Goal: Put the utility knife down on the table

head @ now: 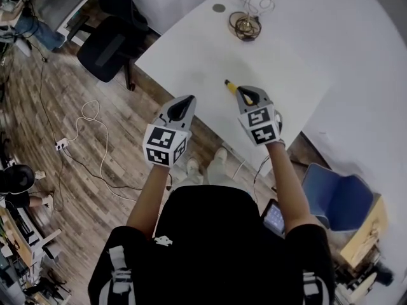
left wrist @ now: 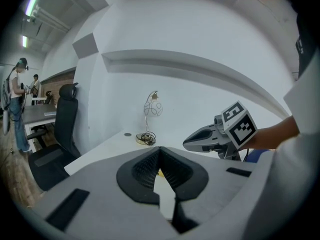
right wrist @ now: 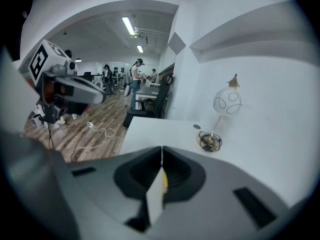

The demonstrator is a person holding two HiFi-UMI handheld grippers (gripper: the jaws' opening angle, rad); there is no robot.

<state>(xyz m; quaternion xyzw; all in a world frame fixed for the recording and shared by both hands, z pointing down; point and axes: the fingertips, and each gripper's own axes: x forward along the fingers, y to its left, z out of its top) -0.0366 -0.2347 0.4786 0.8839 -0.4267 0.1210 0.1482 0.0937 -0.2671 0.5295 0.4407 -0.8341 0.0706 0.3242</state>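
Note:
The utility knife (head: 229, 85), yellow with a black tip, sticks out up and left from my right gripper (head: 241, 90), which is shut on it over the white table (head: 286, 62) near its front edge. A yellow strip of the knife (right wrist: 164, 177) shows between the closed jaws in the right gripper view. Whether the knife touches the tabletop I cannot tell. To the left, my left gripper (head: 188, 100) hovers at the table's front edge, jaws shut with nothing held; its jaws (left wrist: 160, 149) meet in a line in the left gripper view.
A wire-globe lamp (head: 247, 24) with a coiled cord stands at the table's far side, beside a round grommet (head: 219, 7). A black office chair (head: 105, 49) is left of the table, a blue chair (head: 334, 199) right. A power strip and cable (head: 63, 143) lie on the wooden floor.

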